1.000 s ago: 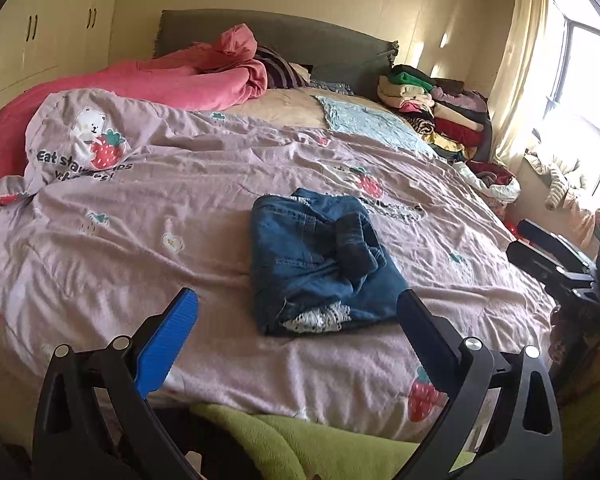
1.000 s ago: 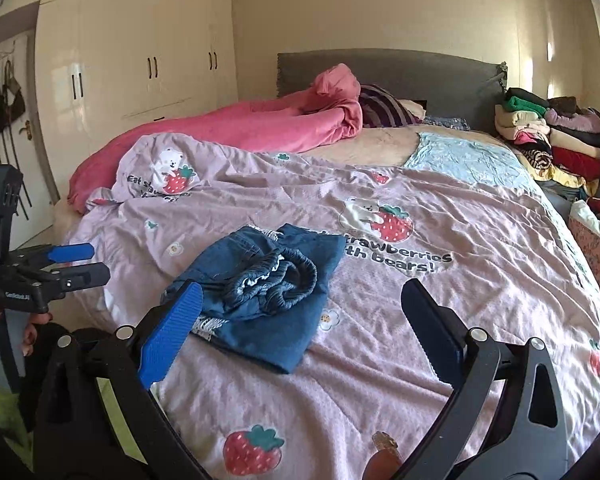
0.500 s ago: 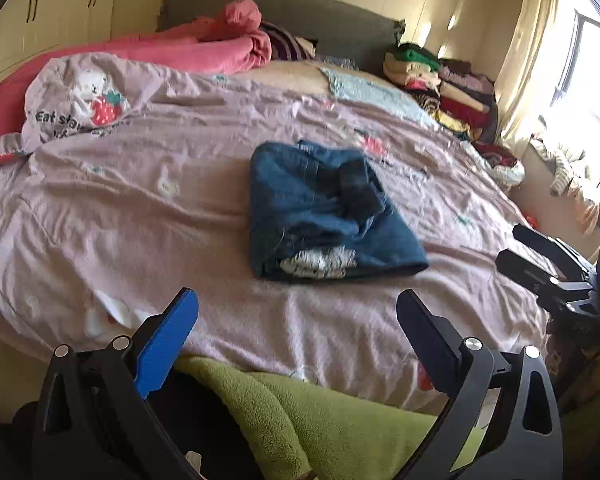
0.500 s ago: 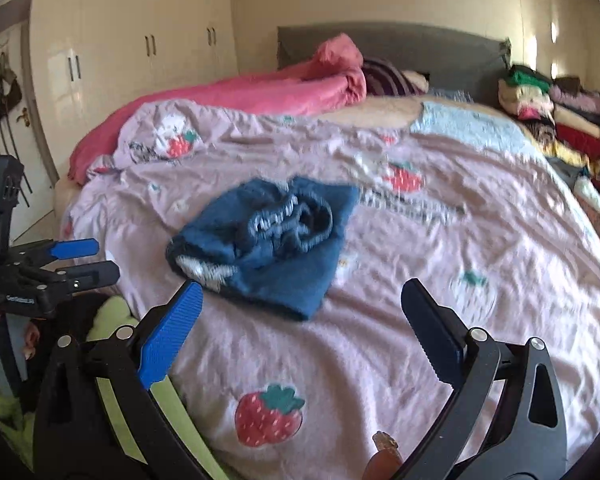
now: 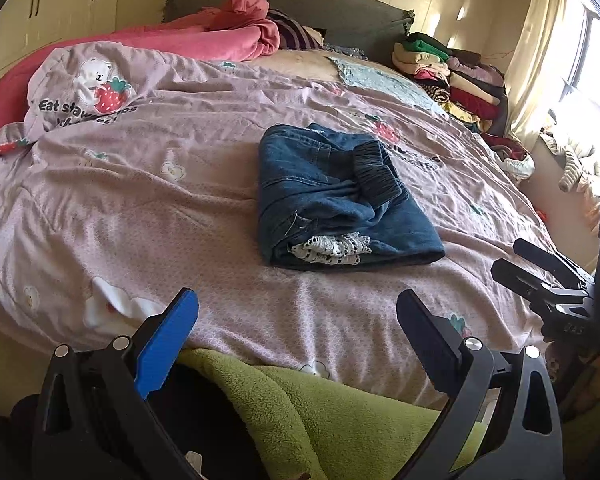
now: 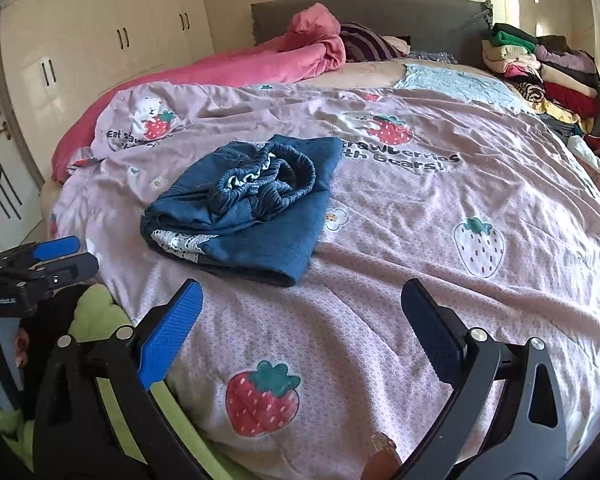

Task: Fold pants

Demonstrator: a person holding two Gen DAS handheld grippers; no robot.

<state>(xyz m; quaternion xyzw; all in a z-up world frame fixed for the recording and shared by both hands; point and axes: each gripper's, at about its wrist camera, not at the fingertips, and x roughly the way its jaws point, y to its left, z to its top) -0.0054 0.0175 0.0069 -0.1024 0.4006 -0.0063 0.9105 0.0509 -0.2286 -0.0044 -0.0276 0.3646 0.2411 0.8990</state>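
We look from two wrist cameras, each set low behind its own fingers at the near edge of the bed, both facing the far headboard. Our left view sits further left and angles slightly right, so the folded pants lie just ahead of centre and the right gripper shows at its right border. Our right view sits further right and turns slightly left, placing the pants left of centre, with the left gripper at its left border. Both views share the bedspread, the pants, the headboard and the far-right clothes stack.
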